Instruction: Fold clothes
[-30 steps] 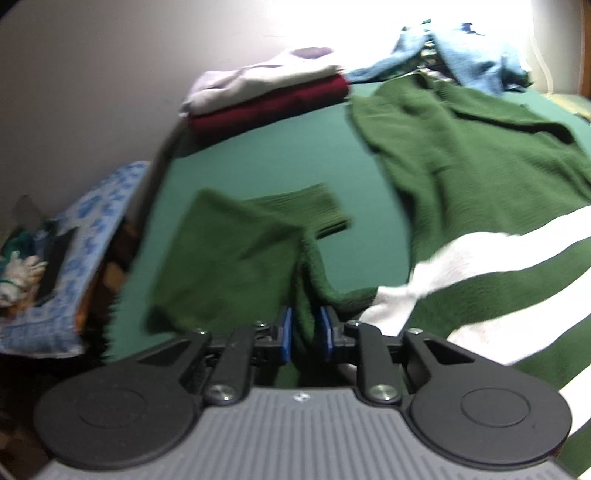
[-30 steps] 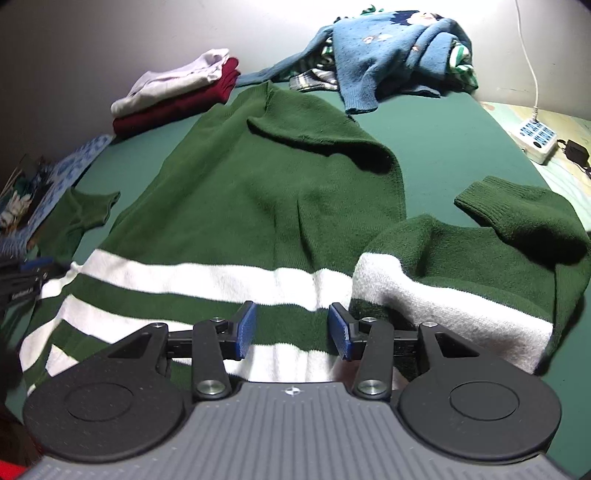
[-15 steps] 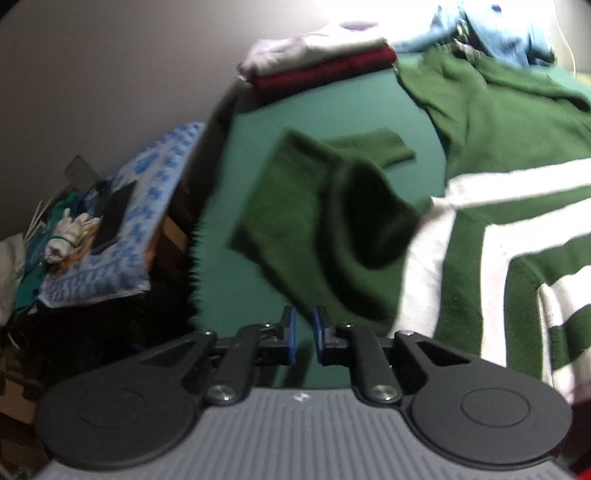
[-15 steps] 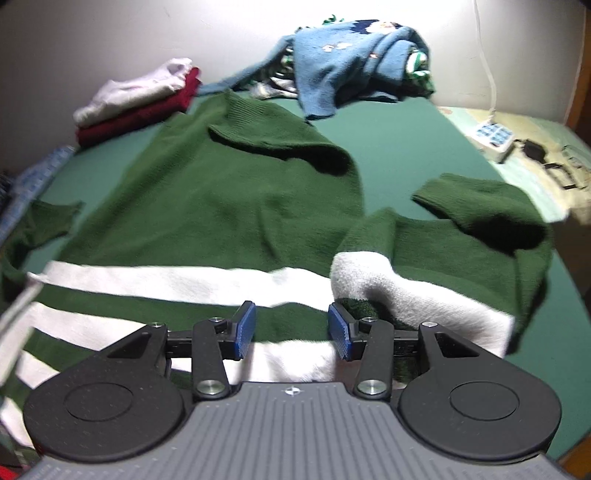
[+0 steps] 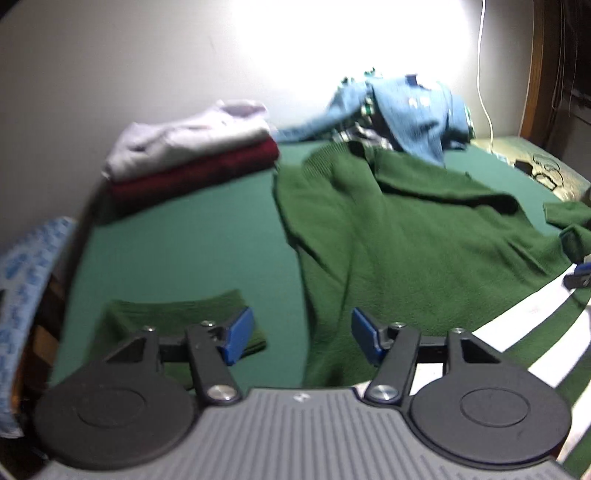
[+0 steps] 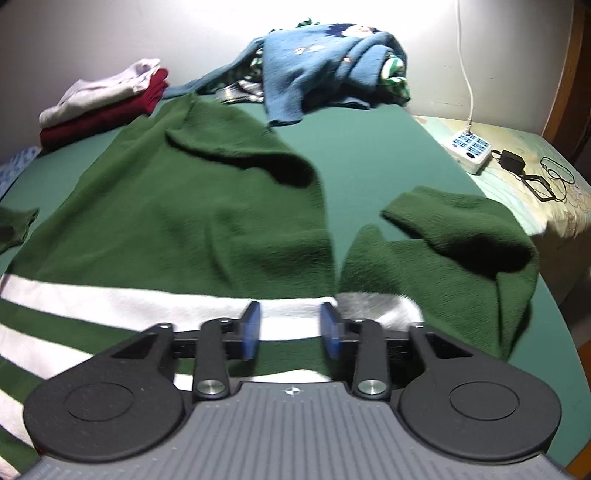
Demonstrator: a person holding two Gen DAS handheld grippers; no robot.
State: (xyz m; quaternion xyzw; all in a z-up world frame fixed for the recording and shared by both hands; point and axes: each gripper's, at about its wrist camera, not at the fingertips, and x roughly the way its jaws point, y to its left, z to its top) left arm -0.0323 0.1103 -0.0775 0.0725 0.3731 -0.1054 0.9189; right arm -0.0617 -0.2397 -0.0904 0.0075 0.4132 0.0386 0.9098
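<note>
Your left gripper (image 5: 302, 334) hangs with jaws wide apart, empty, over the bed (image 5: 192, 236). Your right gripper (image 6: 289, 328), jaws parted, hovers above the knitted green sweater (image 6: 192, 221) with white stripes, spread flat mid-bed, sleeve (image 6: 454, 243) rumpled toward the right edge.

Plain pale wall (image 6: 110, 33) runs behind everything, and a hard bright light washes it out near the top centre. A white cable (image 6: 466, 66) drops down that wall to a white power strip (image 6: 470, 151) with blue sockets. The strip sits on a pale patterned sheet (image 6: 535, 192) just past the right edge of the green cover (image 6: 369, 147). Beside it lie a black adapter (image 6: 511, 161) and a coil of black cord. Brown wooden trim (image 5: 532, 66) stands at far right. Off the left edge, a blue-patterned cloth (image 5: 26, 273) hangs over something dark.
</note>
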